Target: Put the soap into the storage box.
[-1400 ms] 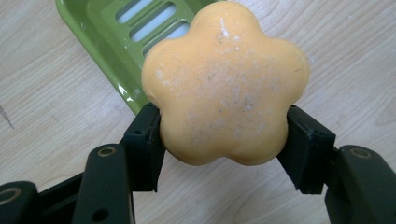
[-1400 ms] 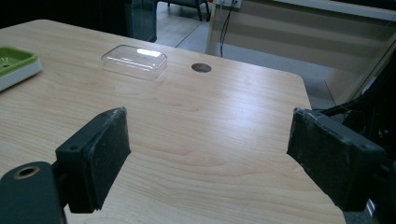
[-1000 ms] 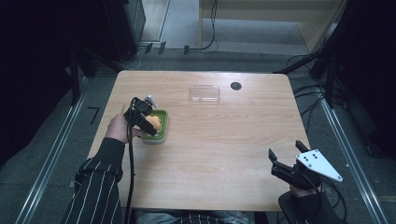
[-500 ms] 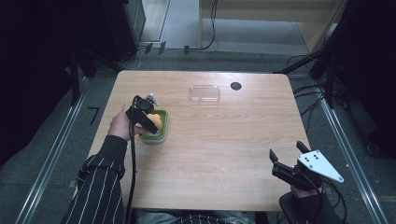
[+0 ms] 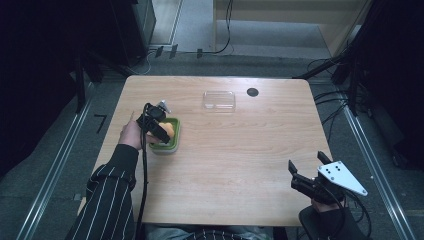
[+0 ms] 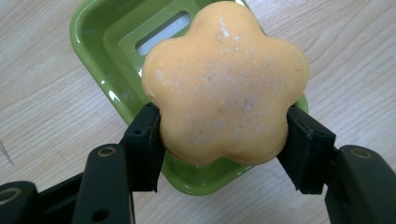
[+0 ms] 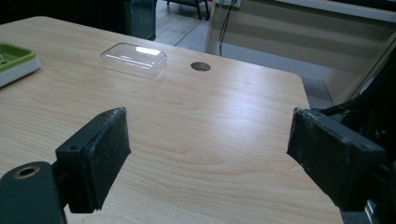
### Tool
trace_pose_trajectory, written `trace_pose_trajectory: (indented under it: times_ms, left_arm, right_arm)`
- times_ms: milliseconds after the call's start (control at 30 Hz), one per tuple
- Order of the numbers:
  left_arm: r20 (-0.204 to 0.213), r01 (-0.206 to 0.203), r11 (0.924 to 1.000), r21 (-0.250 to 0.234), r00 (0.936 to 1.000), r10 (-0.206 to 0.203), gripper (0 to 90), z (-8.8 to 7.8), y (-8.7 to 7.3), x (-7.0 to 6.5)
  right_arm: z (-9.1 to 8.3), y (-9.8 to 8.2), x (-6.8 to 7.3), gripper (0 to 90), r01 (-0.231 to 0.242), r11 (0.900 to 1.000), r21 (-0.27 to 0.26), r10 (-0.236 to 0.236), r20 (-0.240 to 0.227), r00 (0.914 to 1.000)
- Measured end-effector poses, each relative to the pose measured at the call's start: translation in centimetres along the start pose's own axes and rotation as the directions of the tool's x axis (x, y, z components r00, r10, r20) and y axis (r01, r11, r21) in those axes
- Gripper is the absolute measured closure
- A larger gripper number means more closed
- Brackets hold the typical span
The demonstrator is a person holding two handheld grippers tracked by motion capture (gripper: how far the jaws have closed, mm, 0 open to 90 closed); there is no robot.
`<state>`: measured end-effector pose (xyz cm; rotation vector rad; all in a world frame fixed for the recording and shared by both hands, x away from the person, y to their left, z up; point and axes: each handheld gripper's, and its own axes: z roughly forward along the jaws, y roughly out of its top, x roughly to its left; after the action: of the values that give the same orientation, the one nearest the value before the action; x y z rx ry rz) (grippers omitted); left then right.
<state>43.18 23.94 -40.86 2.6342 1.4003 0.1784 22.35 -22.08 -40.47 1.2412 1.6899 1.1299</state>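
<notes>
Since a second ago the left tongs (image 6: 223, 135) have barely shifted, clamping the orange flower-shaped soap bar (image 6: 224, 84) by its sides, apparently just above the green plastic soap dish (image 5: 166, 137) at the counter's (image 5: 240, 165) nine o'clock. Shallow purchase risks slipping. Right tongs (image 7: 210, 158) gape wide, empty, at five o'clock.

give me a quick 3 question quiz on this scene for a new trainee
1. True or false: the left gripper is shut on the orange flower-shaped soap.
2. Multiple choice: what lies directly under the soap? A) the clear plastic lid B) the green soap dish C) the round hole in the table
3. Short answer: what does the right gripper hold?

Key:
1. True. Its jaws press the soap on both sides.
2. B, the green soap dish. The clear plastic lid sits apart, near the round hole at the table's far edge.
3. Nothing; it is open, near the table's edge.
</notes>
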Motion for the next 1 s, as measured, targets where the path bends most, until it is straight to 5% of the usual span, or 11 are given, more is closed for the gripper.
trace_pose_trajectory:
  times_ms: [1000]
  left_arm:
    - [-0.072, 0.017, 0.9998, 0.012, 0.9973, -0.016, 39.6, 1.5, 0.4, -0.4]
  right_arm:
    - [0.0, 0.0, 0.0, 13.3, 0.001, 1.0, -0.002, -0.001, 0.001, 1.0]
